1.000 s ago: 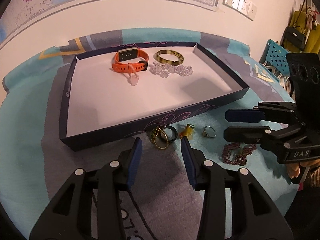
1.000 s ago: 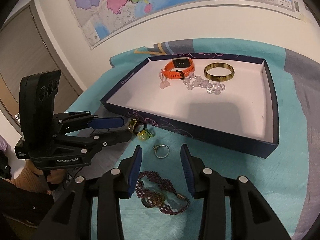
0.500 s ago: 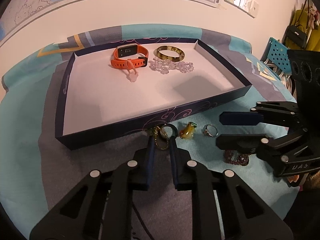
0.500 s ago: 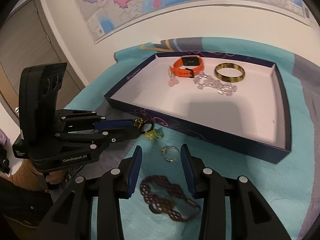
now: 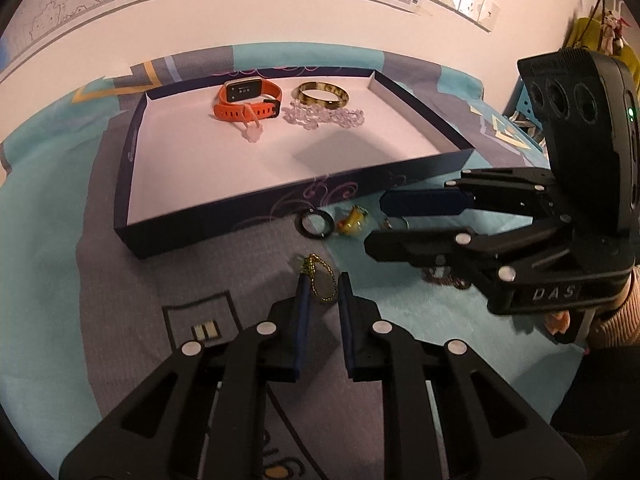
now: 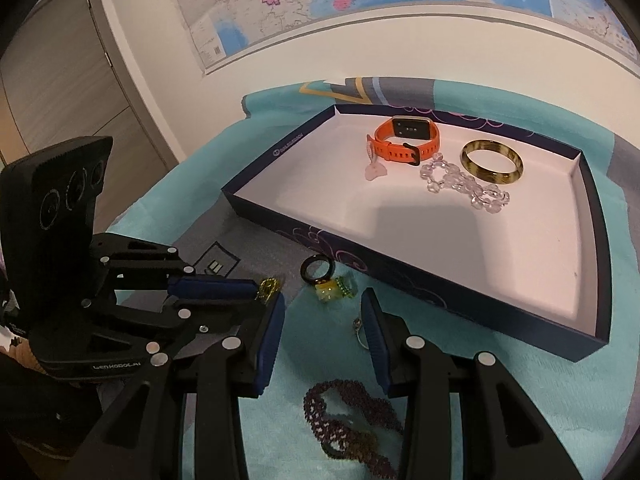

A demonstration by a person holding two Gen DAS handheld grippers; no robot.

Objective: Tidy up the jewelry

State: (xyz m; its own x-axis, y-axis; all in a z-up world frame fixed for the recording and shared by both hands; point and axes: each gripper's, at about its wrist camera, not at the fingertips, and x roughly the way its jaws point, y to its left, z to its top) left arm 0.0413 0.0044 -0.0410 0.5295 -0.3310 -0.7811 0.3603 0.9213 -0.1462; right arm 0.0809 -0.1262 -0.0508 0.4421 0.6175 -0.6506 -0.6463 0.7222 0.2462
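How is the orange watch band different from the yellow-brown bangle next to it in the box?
The orange watch band is bright orange with a dark screen and a buckled strap; the bangle is mottled gold-brown with no screen or clasp. The band looks like a soft, holed strap bent into an uneven loop; the bangle is a smooth, even ring. Both lie side by side inside the box.

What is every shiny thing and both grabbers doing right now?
Left gripper: shut on gold beaded bracelet.
Right gripper: open, empty.
Navy shallow tray: holds three pieces.
Orange smartwatch: in tray, buckled.
Amber bangle: in tray.
Clear bead bracelet: in tray.
Black ring: on cloth.
Maroon beaded bracelet: on cloth.
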